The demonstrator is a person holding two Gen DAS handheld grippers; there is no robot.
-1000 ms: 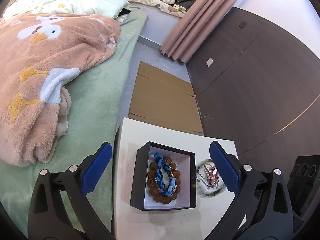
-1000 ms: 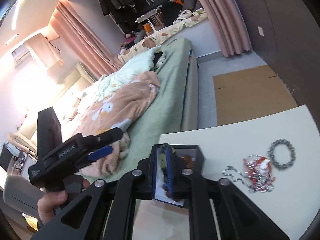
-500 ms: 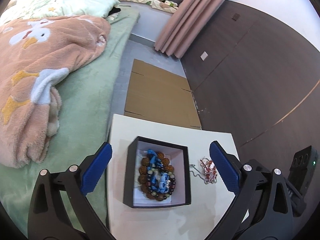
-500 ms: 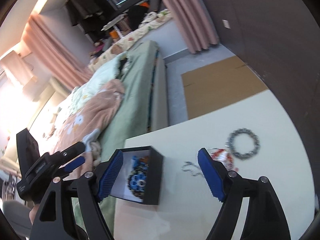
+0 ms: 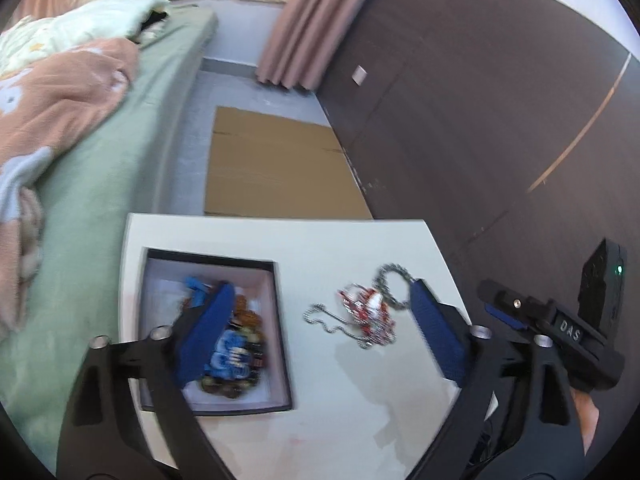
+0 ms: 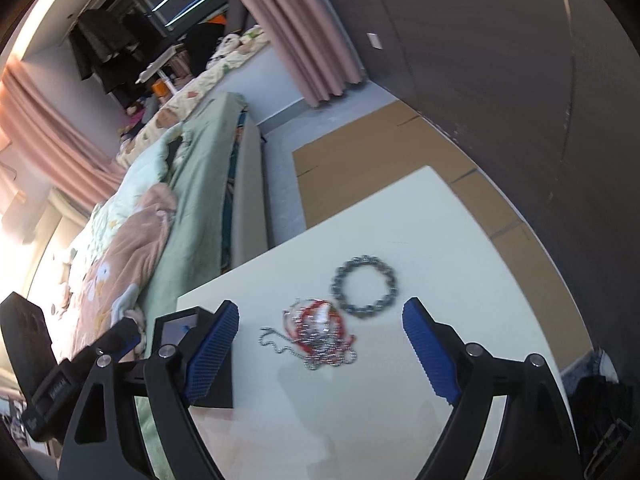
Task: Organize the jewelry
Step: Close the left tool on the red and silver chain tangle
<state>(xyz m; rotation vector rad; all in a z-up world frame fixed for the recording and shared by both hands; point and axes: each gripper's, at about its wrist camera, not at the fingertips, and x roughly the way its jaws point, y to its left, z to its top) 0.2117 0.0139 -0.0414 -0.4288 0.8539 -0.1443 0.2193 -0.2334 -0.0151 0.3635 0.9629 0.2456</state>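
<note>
A black jewelry box (image 5: 280,336) with a white lining sits at the left of the white table (image 5: 352,240); it holds blue and brown bead bracelets (image 5: 234,350). To its right lie a red-and-silver chain tangle (image 5: 362,314) and a grey bead bracelet (image 5: 394,284). My left gripper (image 5: 320,336) is open and empty above the table, between the box and the tangle. My right gripper (image 6: 320,344) is open and empty, hovering over the tangle (image 6: 320,332), with the grey bracelet (image 6: 364,286) just beyond and the box (image 6: 176,326) at its left.
A bed with a green sheet (image 5: 104,184) and a pink blanket (image 5: 52,108) runs along the table's left. Flat cardboard (image 5: 276,168) lies on the floor beyond the table. A dark wall (image 5: 480,120) stands to the right. The right gripper's body (image 5: 560,332) shows at the table's right.
My right gripper has opened, left the box and swung right over the chain tangle. My left gripper has shifted right, so the box now sits under its left finger.
</note>
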